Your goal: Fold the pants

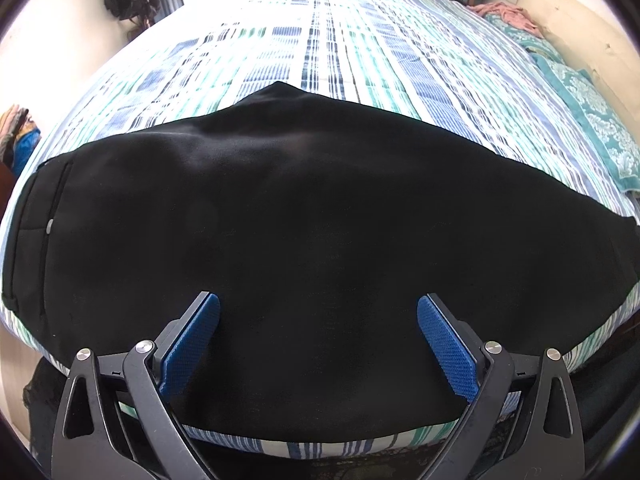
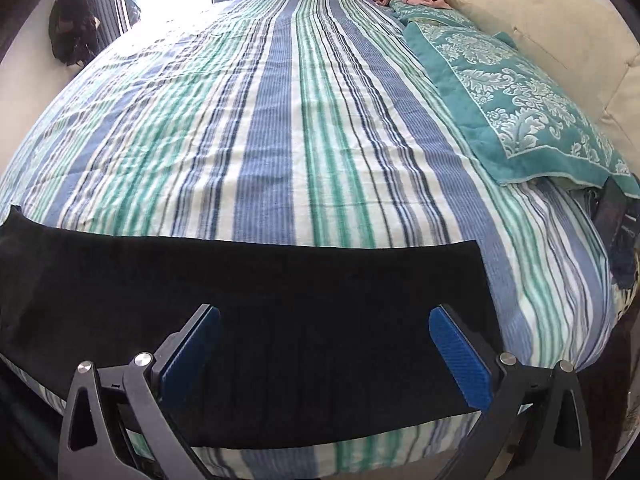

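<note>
The pants (image 1: 304,216) lie flat on the bed (image 1: 360,60), a black garment spread crosswise along the near edge of the striped cover. Their long axis runs left to right across both wrist views, at a right angle to the line in which each gripper points.

Left gripper (image 1: 318,312): jaws wide apart, nothing between them. It hovers above the near part of the garment. The cloth extends ahead of it and to both sides. The waistband (image 1: 40,224), with a small pale button, lies far to its left; the leg tapers away to its right. This gripper therefore stands over the upper part of the pants.

Right gripper (image 2: 324,324): jaws wide apart, nothing between them. It hovers above the leg portion. The hem end (image 2: 476,276) lies just ahead and to its right; beyond that edge only striped bed cover shows. The cloth continues to its left and out of the view.

Judgement: the garment appears already halved lengthwise, legs stacked, though the black cloth hides the layers. The coming fold should run along the long axis. The right gripper is nearer the hem, the left nearer the waist, so each is placed to take its own end.

A teal patterned towel (image 2: 516,108) lies well ahead and right of the right gripper, apart from the pants.
</note>
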The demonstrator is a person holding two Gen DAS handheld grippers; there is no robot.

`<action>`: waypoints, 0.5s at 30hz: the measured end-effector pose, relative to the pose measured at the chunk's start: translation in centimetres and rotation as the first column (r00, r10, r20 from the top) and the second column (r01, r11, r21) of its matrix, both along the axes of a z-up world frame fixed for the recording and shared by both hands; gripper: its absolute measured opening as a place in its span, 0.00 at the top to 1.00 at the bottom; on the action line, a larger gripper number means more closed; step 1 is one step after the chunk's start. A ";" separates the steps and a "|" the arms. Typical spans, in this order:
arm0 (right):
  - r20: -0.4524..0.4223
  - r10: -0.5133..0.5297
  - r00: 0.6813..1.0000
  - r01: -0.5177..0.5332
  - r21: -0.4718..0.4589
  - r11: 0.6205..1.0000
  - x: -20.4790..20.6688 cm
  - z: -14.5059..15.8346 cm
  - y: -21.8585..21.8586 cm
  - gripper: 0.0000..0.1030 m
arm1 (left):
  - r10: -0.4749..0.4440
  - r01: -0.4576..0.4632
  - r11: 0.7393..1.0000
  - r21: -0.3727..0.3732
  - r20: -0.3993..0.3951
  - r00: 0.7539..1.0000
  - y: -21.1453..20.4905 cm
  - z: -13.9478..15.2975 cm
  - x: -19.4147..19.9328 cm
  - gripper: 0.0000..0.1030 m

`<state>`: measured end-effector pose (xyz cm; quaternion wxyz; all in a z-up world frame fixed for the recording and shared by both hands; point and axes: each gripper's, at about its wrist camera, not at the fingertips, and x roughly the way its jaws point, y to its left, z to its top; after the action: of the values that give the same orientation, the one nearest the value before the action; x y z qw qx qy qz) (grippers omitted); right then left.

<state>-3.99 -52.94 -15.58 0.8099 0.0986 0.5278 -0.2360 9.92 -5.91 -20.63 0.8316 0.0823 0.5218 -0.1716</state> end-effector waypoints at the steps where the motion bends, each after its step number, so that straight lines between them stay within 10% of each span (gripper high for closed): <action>1: -0.013 0.003 1.000 -0.003 -0.017 1.000 -0.6 0.1 -1.2 0.00 | -0.002 0.002 1.000 0.003 0.002 1.000 0.0 0.0 -0.1 0.03; 5: -0.028 -0.034 0.999 0.034 -0.013 0.999 -3.2 -0.3 -5.8 0.00 | -0.006 0.006 1.000 0.009 0.005 1.000 -0.2 0.1 -0.1 0.03; 15: -0.065 -0.126 0.990 0.141 0.345 0.928 -6.1 -6.1 -11.0 0.00 | 0.009 -0.009 1.000 0.021 0.001 1.000 -0.1 0.1 0.1 0.03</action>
<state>-10.11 -63.91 -21.66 0.7504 0.2712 0.5702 -0.1955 10.04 -5.97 -20.53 0.8315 0.0889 0.5238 -0.1623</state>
